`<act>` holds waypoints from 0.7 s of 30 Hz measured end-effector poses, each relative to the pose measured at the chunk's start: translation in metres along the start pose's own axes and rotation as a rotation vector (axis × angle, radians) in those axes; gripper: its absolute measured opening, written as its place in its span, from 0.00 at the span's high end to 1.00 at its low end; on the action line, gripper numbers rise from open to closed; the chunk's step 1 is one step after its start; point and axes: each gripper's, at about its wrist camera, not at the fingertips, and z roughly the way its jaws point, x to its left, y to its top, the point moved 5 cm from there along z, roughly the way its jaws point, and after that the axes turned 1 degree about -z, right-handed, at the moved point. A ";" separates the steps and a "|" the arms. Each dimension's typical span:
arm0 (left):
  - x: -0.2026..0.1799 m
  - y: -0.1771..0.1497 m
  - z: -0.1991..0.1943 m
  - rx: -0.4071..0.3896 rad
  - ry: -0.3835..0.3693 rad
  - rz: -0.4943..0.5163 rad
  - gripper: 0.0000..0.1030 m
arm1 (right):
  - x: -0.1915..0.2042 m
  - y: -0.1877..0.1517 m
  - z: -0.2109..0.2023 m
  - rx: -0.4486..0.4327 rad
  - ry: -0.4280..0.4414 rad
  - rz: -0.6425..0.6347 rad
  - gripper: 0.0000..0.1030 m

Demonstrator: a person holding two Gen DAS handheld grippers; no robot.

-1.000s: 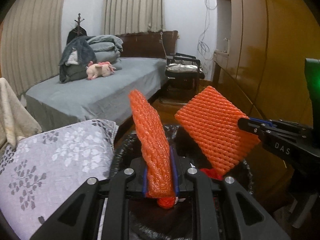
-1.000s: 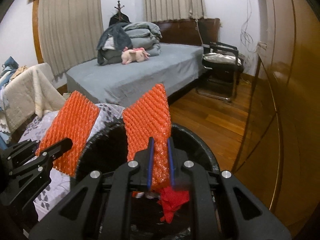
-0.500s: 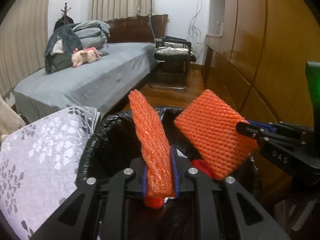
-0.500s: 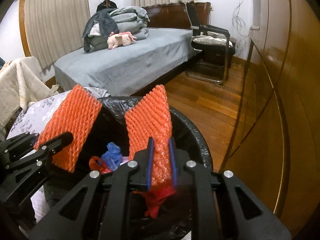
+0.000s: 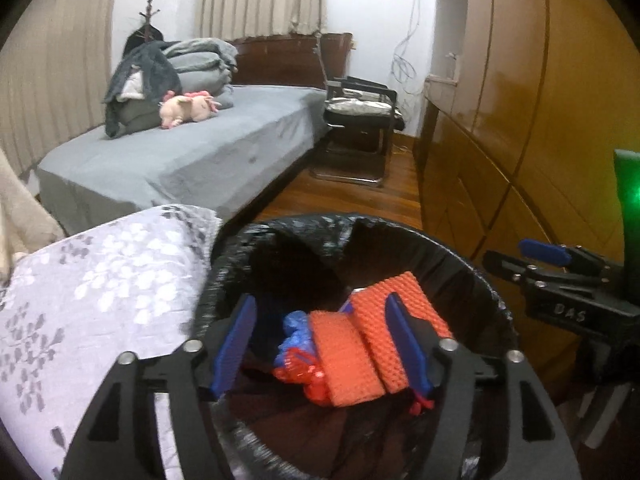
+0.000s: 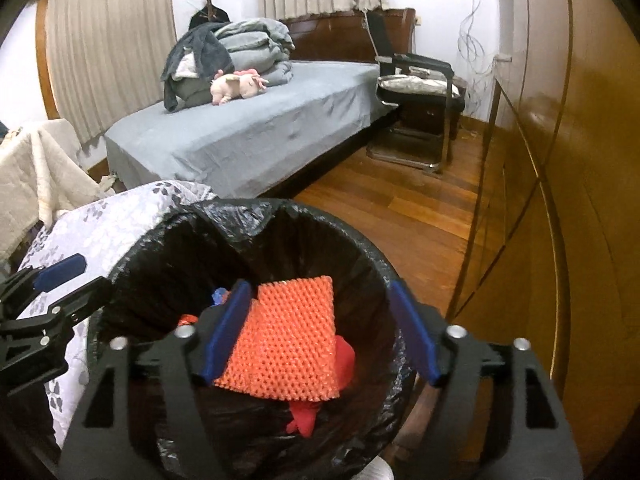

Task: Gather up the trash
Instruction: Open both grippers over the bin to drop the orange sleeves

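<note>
A bin lined with a black bag (image 5: 460, 258) (image 6: 320, 216) stands right below both grippers. Two orange foam nets (image 5: 346, 360) (image 5: 400, 304) lie loose inside it on red and blue scraps (image 5: 296, 340). In the right wrist view one orange net (image 6: 288, 340) lies flat over red trash (image 6: 304, 420). My left gripper (image 5: 320, 344) (image 6: 90, 276) hangs over the bin's left side. Its jaws are opening and the pads touch nothing. My right gripper (image 6: 320, 332) (image 5: 504, 252) hangs over the right side, jaws likewise opening, with the net lying free beneath them.
A floral quilt (image 5: 100, 300) borders the bin on the left. Beyond are a grey bed (image 6: 260, 132) with folded blankets and a pink plush toy (image 6: 240, 84), a black chair (image 6: 416, 92), wooden floor (image 6: 400, 208) and a tall wooden wardrobe (image 6: 580, 200) along the right.
Both grippers went from shut on an upright orange foam net to wide open. Both nets dropped into the bin. The left hand sank closer to the bin.
</note>
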 end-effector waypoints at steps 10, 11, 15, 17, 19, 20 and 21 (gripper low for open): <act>0.037 0.007 -0.067 -0.069 0.106 -0.076 0.09 | 0.039 0.020 -0.056 -0.073 0.095 -0.043 0.07; 0.040 0.007 -0.074 -0.076 0.115 -0.082 0.08 | 0.045 0.022 -0.062 -0.082 0.104 -0.050 0.06; 0.050 0.006 -0.098 -0.096 0.145 -0.100 0.06 | 0.059 0.027 -0.082 -0.101 0.128 -0.071 0.05; 0.052 0.005 -0.109 -0.103 0.156 -0.110 0.06 | 0.065 0.029 -0.092 -0.110 0.136 -0.075 0.05; 0.054 0.004 -0.120 -0.111 0.167 -0.119 0.06 | 0.070 0.031 -0.101 -0.116 0.150 -0.074 0.05; 0.055 0.003 -0.124 -0.113 0.168 -0.122 0.06 | 0.071 0.031 -0.104 -0.117 0.153 -0.073 0.05; 0.055 0.003 -0.128 -0.115 0.172 -0.125 0.06 | 0.073 0.031 -0.108 -0.119 0.159 -0.072 0.05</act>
